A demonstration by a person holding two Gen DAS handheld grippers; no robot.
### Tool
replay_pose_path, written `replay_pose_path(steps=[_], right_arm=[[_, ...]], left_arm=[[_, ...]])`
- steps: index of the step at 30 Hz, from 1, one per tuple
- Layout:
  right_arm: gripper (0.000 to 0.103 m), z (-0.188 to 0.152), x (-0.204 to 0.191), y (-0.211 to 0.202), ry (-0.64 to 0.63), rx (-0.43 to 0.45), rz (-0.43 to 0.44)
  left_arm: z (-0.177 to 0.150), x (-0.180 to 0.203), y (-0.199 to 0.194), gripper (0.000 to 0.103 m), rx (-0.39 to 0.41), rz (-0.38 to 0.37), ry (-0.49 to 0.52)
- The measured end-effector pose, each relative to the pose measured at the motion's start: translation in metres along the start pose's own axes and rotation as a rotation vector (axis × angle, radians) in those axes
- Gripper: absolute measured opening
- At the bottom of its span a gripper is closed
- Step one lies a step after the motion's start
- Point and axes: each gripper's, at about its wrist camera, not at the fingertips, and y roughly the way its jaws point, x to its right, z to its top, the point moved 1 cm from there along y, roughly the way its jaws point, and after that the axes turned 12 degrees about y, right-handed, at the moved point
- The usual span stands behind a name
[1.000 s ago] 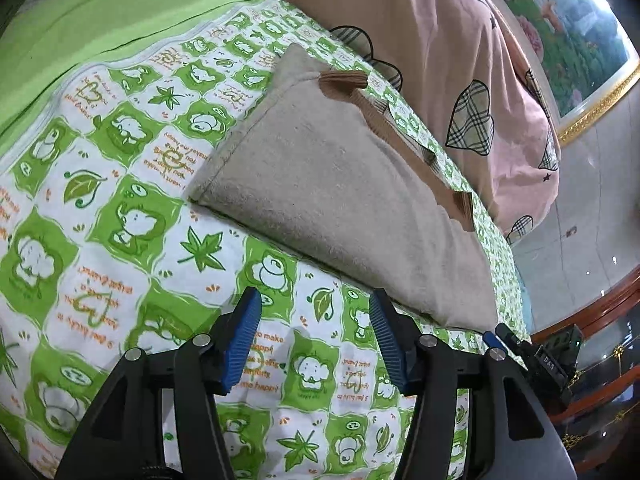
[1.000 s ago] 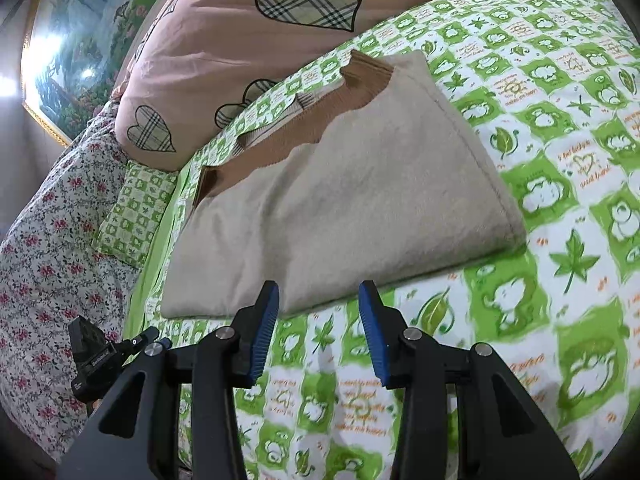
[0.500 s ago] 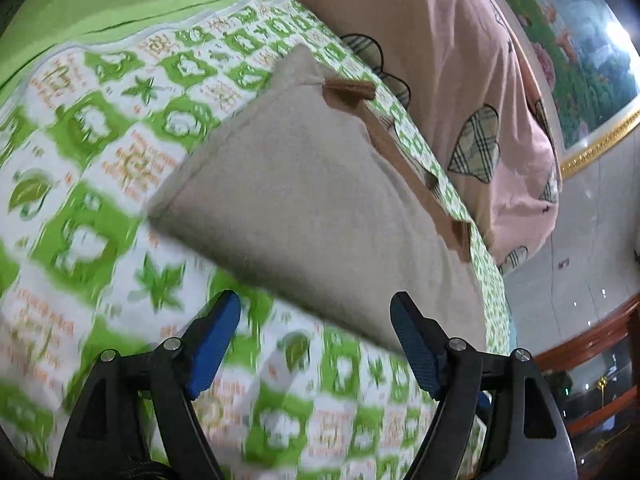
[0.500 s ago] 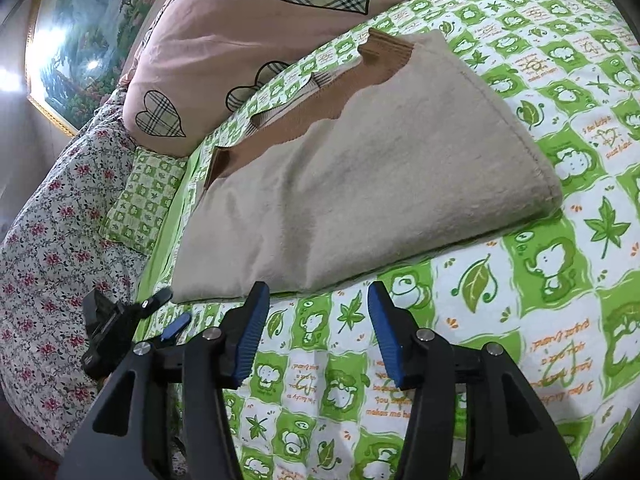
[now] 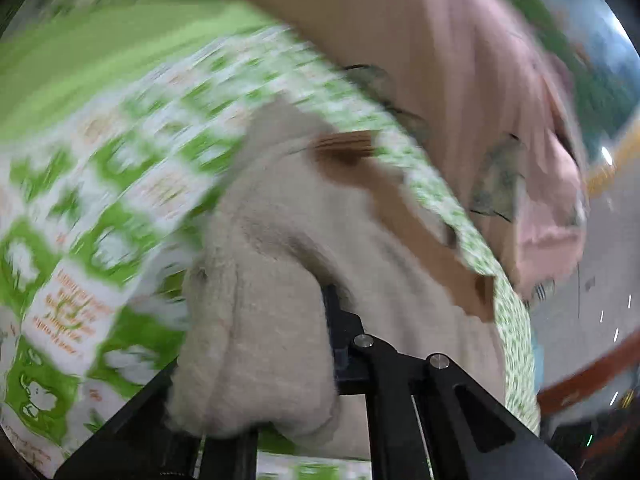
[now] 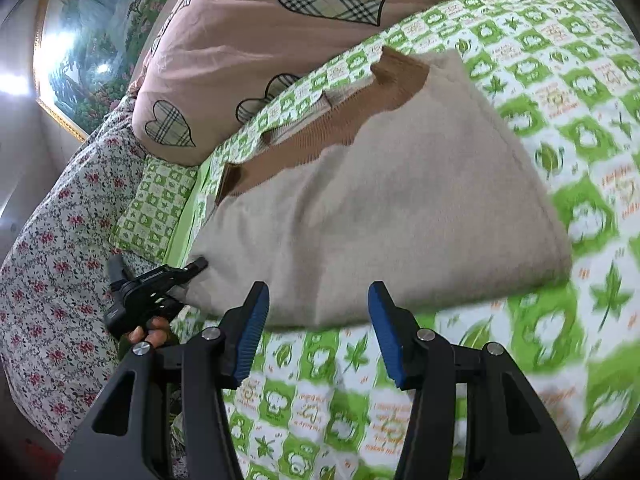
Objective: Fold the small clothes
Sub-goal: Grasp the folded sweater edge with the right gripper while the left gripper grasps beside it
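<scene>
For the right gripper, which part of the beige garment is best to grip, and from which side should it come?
Probably the near folded edge of the beige garment, straight ahead of the right gripper, whose jaws stand open just short of it. That edge is thick, rounded and raised off the bed sheet. The left gripper has just closed on the garment's other near corner.

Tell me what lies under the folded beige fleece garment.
The folded beige fleece garment rests on the green-and-white cartoon-print bedsheet, which shows all around it. Whatever lies directly beneath the folds is covered.
</scene>
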Motion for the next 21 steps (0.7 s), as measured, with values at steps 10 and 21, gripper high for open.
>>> replay_pose_path(steps=[10,21], right_arm=[[0.057,0.067,0.015,0.008,0.042,-0.016,0.032],[0.076,0.089,-0.01,0.121,0.062,-0.257,0.157]], left_arm=[[-0.02,0.139,0.014,0.007,-0.038,-0.124,0.335],[-0.058,0.164,0.05,0.006,-0.135,-0.143,0.407]])
